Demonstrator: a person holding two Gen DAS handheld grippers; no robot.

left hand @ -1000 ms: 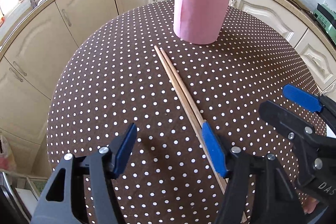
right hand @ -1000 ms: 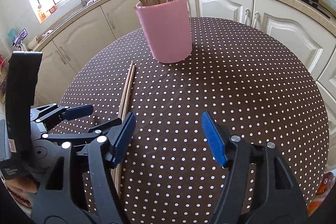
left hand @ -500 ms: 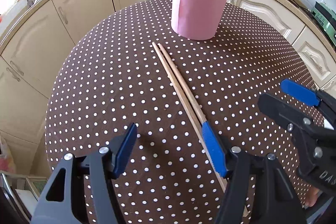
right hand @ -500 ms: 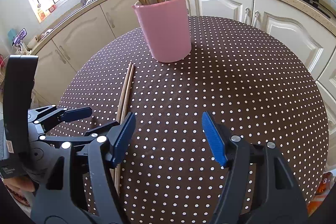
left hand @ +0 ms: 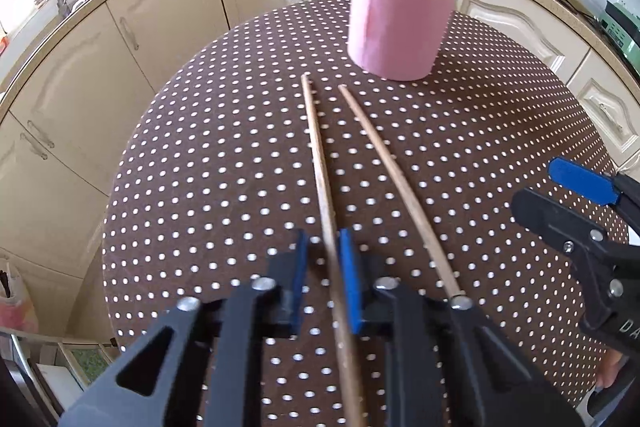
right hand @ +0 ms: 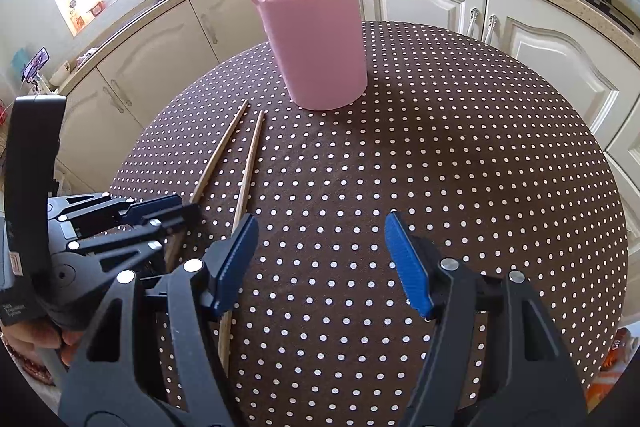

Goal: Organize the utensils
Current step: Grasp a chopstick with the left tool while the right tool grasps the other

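Kitchen bench (left hand: 192, 187) under dotted brown cloth: left gripper (left hand: 324, 267) newly clamped on 1 chopstick (left hand: 318, 163).

Against 0.5 s ago, the left fingers have gone from spread to clenched on that chopstick, swinging it away from its twin (left hand: 384, 167), which lies loose on the cloth. Right gripper (right hand: 320, 255) stays released. Likely next: transfer into the pink holder (left hand: 400, 11).

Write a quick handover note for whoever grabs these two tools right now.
Left tool: shut on the left chopstick.
Right tool: open, holding nothing, above the dotted table.
Second chopstick lies loose on the table beside the first.
Pink holder stands at the far edge, already holding many chopsticks.
Left: put the gripped chopstick into the holder, then the loose one.
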